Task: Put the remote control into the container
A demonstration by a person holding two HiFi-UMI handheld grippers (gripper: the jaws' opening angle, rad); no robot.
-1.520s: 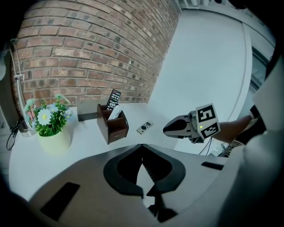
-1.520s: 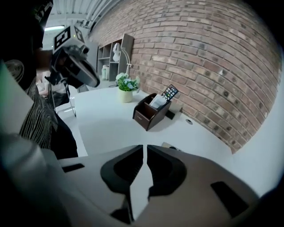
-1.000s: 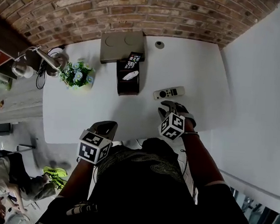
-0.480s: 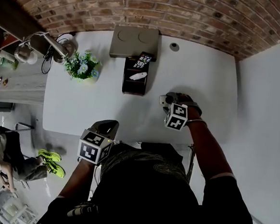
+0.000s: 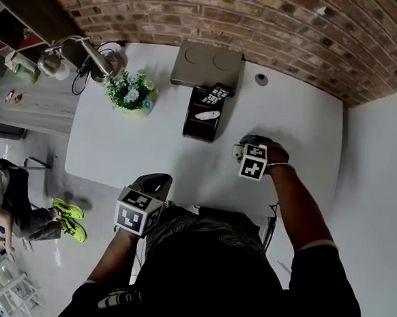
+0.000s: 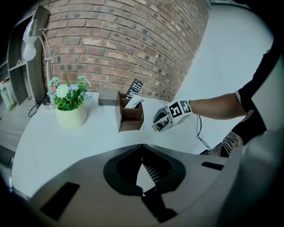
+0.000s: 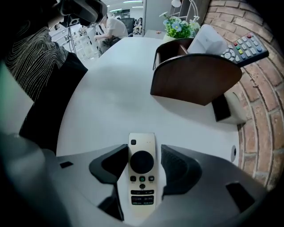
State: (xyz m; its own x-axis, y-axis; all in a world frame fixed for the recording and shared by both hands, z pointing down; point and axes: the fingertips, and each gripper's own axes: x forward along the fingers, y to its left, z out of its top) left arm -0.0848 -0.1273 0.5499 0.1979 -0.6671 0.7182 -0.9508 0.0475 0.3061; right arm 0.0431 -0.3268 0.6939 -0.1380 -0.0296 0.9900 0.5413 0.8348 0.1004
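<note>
White table [image 5: 117, 148] held the remote [image 7: 142, 133], lying flat near the brown container [image 5: 203, 119] but not in it. A second before, the remote lay in plain sight in front of the right gripper [image 7: 143, 155]. Now that gripper had come down over it, pointing down. Its fingers had just been opening and stood wide, with the remote between them, not squeezed. The left gripper [image 6: 142, 146] had its fingers together, holding nothing. In the head view, the right gripper hid almost all of the remote.

A red brick wall [image 5: 264, 23] backs the white surface [image 5: 110, 154]. A plain white wall [image 6: 230, 53] adjoins it, with dark shelving [image 5: 32, 11] and pale floor [image 5: 47, 259] to the left.
</note>
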